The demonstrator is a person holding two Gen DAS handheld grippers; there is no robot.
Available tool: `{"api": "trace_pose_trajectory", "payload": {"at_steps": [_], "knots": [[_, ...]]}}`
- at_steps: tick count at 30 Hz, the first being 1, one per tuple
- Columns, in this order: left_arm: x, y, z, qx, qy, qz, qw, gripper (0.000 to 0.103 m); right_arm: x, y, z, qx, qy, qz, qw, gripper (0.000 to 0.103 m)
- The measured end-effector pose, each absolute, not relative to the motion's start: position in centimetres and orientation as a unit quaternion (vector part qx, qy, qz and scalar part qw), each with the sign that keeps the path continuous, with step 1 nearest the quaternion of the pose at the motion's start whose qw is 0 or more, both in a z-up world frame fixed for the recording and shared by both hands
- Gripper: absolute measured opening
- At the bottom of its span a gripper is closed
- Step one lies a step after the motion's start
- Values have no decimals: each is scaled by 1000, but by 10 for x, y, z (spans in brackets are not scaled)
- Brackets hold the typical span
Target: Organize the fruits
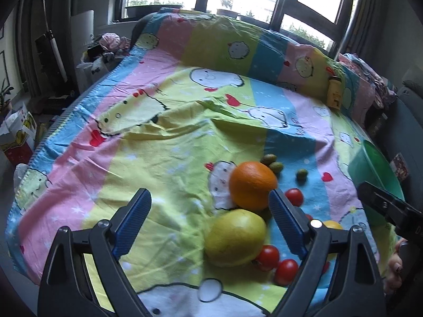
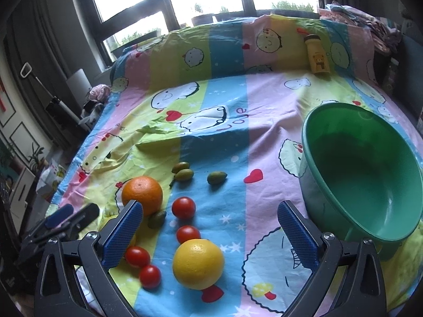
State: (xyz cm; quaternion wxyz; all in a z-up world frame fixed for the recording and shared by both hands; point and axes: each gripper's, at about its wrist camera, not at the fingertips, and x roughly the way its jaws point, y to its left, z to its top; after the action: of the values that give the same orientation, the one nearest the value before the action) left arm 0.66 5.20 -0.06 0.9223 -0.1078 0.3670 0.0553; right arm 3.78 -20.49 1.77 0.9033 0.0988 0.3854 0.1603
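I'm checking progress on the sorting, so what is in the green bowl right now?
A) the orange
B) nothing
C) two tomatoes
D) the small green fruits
B: the right wrist view shows the green bowl with a bare inside, while the orange, tomatoes and small green fruits all lie on the bedsheet.

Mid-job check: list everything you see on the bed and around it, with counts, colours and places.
orange: one, orange, left of the fruit group
large citrus: one, yellow, nearest the camera
second yellow fruit: one, yellow-green, near the left claw
tomatoes: four, red, between the citrus fruits
small oval fruits: four, green, around the orange
basin: one, green, empty, right
bottle: one, yellow, against the far raised bedding
sheet: one, pastel cartoon print
left claw: open, over the fruit
right claw: open, holding nothing
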Motion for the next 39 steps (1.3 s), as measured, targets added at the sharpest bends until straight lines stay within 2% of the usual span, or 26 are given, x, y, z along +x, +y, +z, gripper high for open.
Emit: {"api": "trace_pose_trajectory", "payload": {"at_steps": [4,10,14,18,21,23,39], "knots": [[24,76,-9,-59,375,109,919,91,39,-208,20,104,378,157,906,102],[44,94,-30,-62,394,46,916,91,44,-208,17,106,383,145,906,102],[55,81,-52,-55,438,4,897,91,45,-209,17,103,381,140,908,102],[59,76,-52,-66,434,-11,899,92,47,-212,17,108,381,132,909,102],[64,81,-61,-104,430,-15,897,103,47,-212,17,107,381,131,909,102],[66,91,-70,-145,426,-24,893,103,47,-212,17,106,382,130,909,102],[63,93,-69,-151,412,-31,898,103,50,-215,15,110,386,117,908,102]]}}
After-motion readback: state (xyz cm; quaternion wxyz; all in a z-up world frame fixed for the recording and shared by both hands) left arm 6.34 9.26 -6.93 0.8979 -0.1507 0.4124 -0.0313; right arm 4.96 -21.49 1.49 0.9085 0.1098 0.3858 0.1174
